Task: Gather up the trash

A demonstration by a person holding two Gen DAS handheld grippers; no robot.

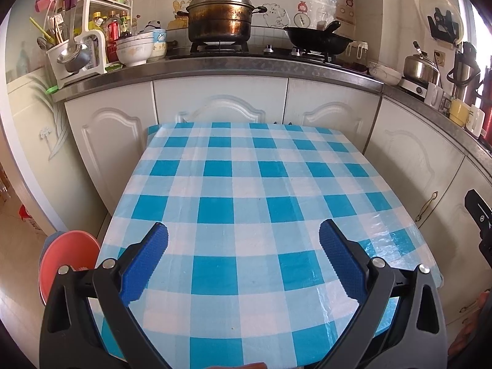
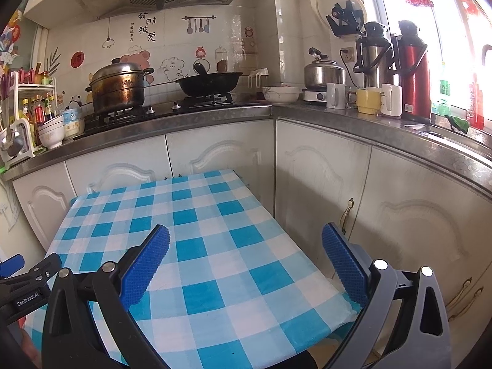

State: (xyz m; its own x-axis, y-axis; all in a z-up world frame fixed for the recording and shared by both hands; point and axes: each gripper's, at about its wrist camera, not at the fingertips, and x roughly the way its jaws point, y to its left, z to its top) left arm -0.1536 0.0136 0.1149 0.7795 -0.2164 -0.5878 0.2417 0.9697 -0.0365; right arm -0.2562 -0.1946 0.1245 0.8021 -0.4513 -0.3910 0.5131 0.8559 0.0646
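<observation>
I have both tools over the small counter [image 1: 246, 184] draped in a blue-and-white checked cloth, and that counter is my landmark for everything else. My left tool [image 1: 243, 246] hangs above its near edge with its blue-padded fingers [image 1: 144, 264] spread wide apart and nothing between them. My right tool [image 2: 246, 246] sits above the near right corner of the same counter [image 2: 184, 230], equally spread and empty; its right finger [image 2: 344, 264] overhangs the counter's right edge. In the right wrist view, part of the left tool shows at the counter's near left side.

As for the trash I am meant to gather, I can find none on the checked cloth in either view, and I cannot tell where it lies.

Behind the far edge of the counter stand white cabinet doors [image 1: 221, 101] under a grey worktop. On the stove above them, a tarnished lidded steamer pot [image 1: 220, 17] sits beyond the counter's far left, and a black wok [image 1: 318, 38] beyond its far right. Stacked bowls [image 1: 135, 49] and a utensil rack [image 1: 70, 46] stand further left of the pot. To the right of the counter, the worktop turns a corner and carries a steel kettle [image 2: 324, 72], mugs [image 2: 367, 100] and a red thermos [image 2: 413, 70]. A red stool seat [image 1: 69, 261] shows just beside the counter's near left corner.
</observation>
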